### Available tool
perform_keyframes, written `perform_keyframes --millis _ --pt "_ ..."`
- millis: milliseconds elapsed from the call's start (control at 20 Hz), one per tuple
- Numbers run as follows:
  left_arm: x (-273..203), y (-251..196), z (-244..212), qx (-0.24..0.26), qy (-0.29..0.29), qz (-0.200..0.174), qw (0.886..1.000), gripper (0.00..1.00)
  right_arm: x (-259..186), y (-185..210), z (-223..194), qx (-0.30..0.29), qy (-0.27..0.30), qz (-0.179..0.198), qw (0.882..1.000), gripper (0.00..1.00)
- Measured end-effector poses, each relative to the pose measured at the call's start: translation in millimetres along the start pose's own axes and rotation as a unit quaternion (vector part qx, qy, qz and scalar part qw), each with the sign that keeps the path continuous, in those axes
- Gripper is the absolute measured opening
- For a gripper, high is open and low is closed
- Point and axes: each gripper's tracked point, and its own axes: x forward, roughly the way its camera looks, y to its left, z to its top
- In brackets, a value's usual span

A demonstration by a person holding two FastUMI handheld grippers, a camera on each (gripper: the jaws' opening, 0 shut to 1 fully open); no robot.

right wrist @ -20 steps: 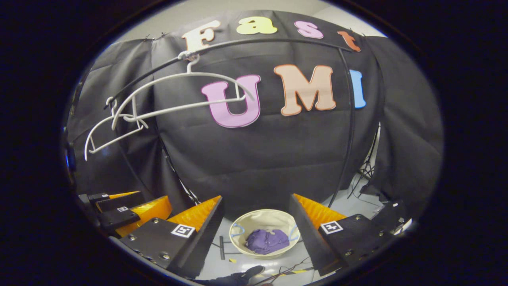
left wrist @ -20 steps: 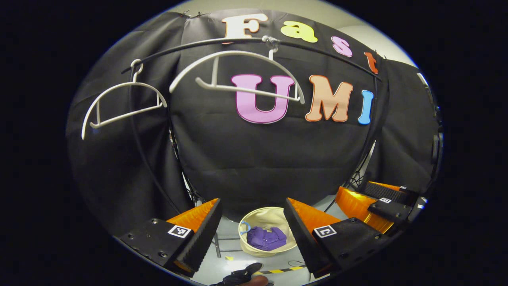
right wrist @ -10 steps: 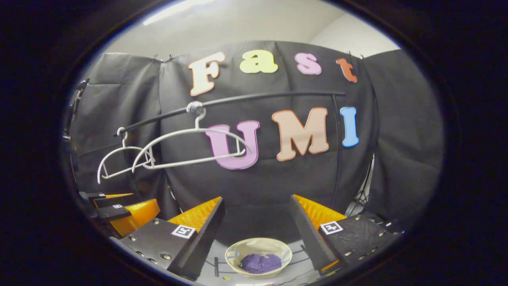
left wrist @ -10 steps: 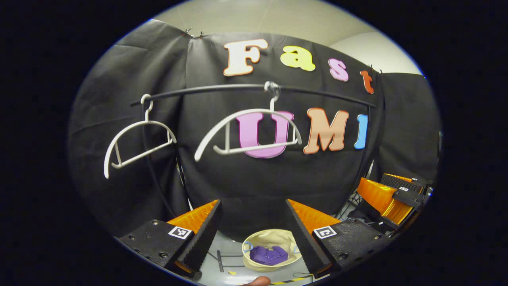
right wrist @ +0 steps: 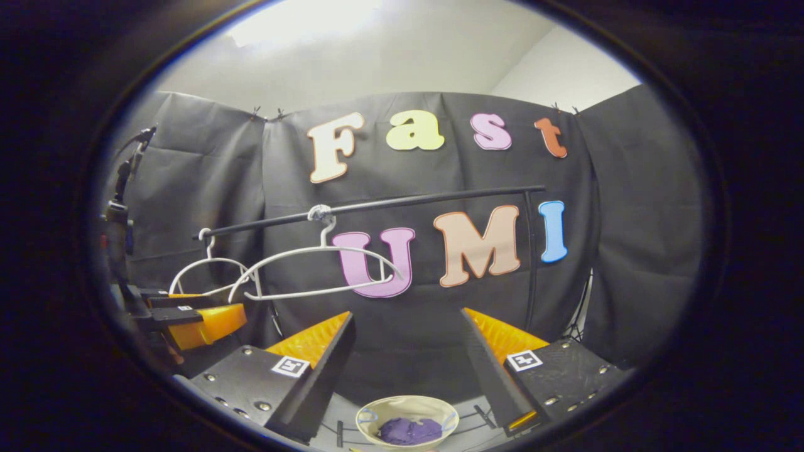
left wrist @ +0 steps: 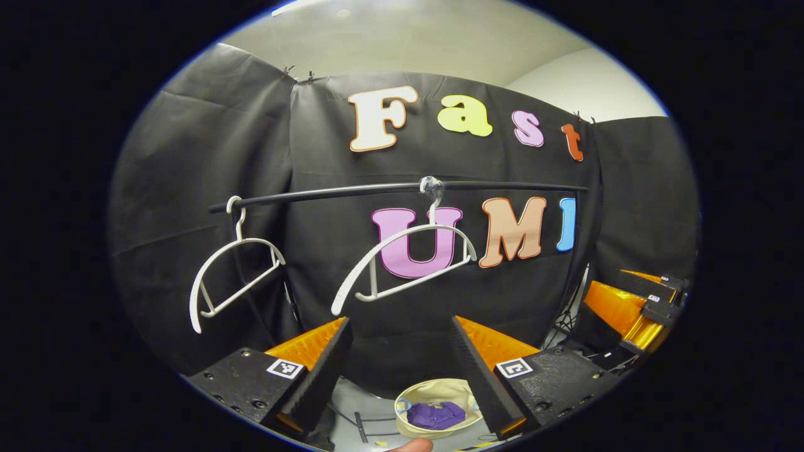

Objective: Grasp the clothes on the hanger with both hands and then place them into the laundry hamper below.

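Observation:
The purple clothes lie bunched inside the cream laundry hamper on the floor, low between my left gripper's fingers. My left gripper is open and holds nothing, high above the hamper. Two bare white hangers hang from the black rail. In the right gripper view the purple clothes sit in the hamper far below my right gripper, which is open and empty. The same hangers hang on the rail. The right gripper also shows at the far right of the left gripper view, and the left gripper at the left of the right gripper view.
The rack's upright post stands at the right end of the rail, with cables on the floor near its foot. A person's fingertip shows at the bottom edge of the left gripper view. Black cloth walls close the booth behind and at both sides.
Both grippers have risen and drawn back from the hamper, still open. The hamper with the purple clothes now sits lower and smaller in both views, and the hangers and rail sit lower too.

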Motion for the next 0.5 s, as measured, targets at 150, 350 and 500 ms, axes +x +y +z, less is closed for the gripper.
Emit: perform_keyframes --millis 150,350,500 --pt "2.5 1.7 -16.2 0.007 0.004 -0.007 1.000 0.92 -3.7 -12.3 -9.7 -0.017 0.008 -0.017 1.000 0.92" --pt "6.7 -9.9 -45.3 0.015 0.030 -0.028 0.999 0.93 -13.7 -21.2 -20.7 -0.039 0.023 -0.028 0.999 0.99" --pt "7.9 -18.0 -46.5 0.028 0.017 -0.042 0.999 0.95 -17.6 -21.5 -38.6 -0.041 0.042 -0.027 0.998 0.94"
